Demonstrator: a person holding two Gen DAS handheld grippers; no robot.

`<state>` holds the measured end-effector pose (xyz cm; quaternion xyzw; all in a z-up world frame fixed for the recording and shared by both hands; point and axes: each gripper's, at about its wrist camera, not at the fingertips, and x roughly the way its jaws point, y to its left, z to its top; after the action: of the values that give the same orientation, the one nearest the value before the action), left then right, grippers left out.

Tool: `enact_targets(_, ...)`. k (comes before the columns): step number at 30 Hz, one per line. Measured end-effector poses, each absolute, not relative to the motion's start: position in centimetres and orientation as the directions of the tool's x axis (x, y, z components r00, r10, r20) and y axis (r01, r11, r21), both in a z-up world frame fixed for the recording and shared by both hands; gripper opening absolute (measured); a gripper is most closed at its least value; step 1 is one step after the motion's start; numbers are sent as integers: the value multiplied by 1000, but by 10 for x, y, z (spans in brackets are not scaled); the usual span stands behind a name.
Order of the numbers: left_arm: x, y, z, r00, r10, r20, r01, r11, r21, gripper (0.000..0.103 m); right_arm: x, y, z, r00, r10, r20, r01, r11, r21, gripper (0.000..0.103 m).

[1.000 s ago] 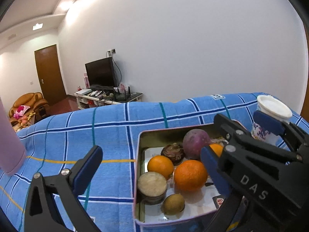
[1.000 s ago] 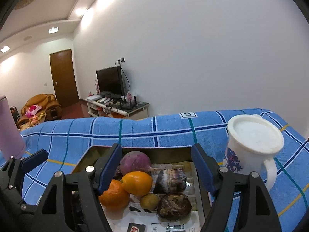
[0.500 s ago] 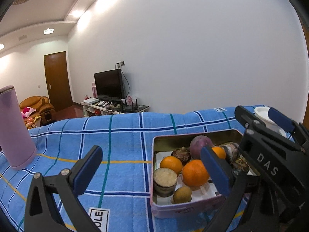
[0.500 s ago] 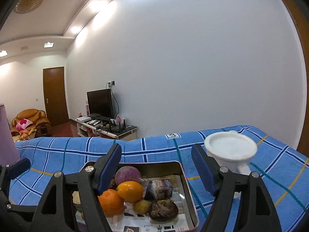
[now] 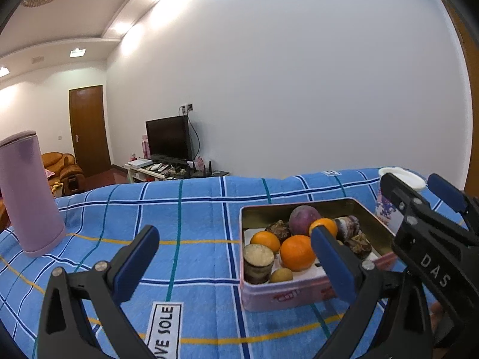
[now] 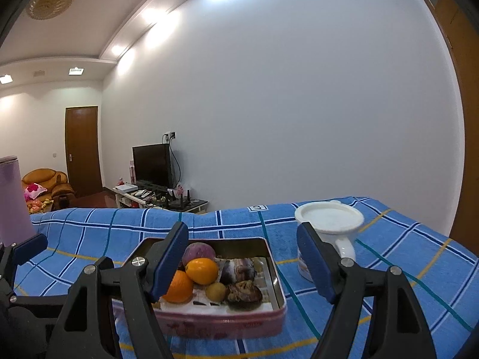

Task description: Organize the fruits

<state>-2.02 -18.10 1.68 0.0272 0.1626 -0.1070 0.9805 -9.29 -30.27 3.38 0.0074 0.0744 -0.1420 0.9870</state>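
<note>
Showing both grippers above a blue plaid cloth [image 5: 194, 209], with the fruit gathered in a shallow rectangular pink metal tin [image 6: 227, 326] lined with printed paper. Left gripper [image 5: 236, 257]: jaws spread wide, nothing between the pads, aimed at the cloth just left of the tin. Right gripper [image 6: 242, 260]: jaws likewise spread and empty, framing the tin's far half from above and behind.

Contents of the tin: a large orange [image 5: 296, 252] at the middle, a smaller orange [image 5: 265, 240] beside it, a smooth yellow-orange citrus [image 6: 202, 270], a round purple fruit [image 6: 199, 252] at the back, a small yellow-green fruit [image 6: 216, 290], and dark wrinkled fruits [image 6: 244, 291] on the right. A short cut cylinder with a pale top [image 5: 258, 263] stands at the near left corner; what it is cannot be told.

Handling, as judged: the oranges look firm and moderately heavy, with waxy rinds that may slip; grip across the widest girth. The wrinkled fruits appear brittle or soft and call for light pressure. The thin-walled tin would likely slide on the cloth if nudged.

A white lidded ceramic mug [image 6: 329, 224] stands just right of the tin; a tall mauve cylinder [image 5: 28, 191] stands well apart at left.
</note>
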Motion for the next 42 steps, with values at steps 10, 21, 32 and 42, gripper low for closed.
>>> enact_targets(10, -52, -169, 19, 929, -219, -298, 232, 973, 9, 103, -126, -290, 36, 947, -307, -97, 306, 952, -20, 80)
enact_targets(21, -57, -163, 18, 927, -224, -300, 233, 972, -4, 103, -137, -283, 38, 945, -317, -76, 315, 948, -33, 80)
enact_targets(32, -56, -165, 17, 926, -216, -311, 228, 974, 1, 103, -135, -284, 37, 945, -314, -86, 313, 949, -34, 80)
enact_targets(42, -56, -164, 16, 924, -214, -317, 226, 974, 1, 103, -134, -284, 37, 946, -312, -85, 310, 950, -40, 80)
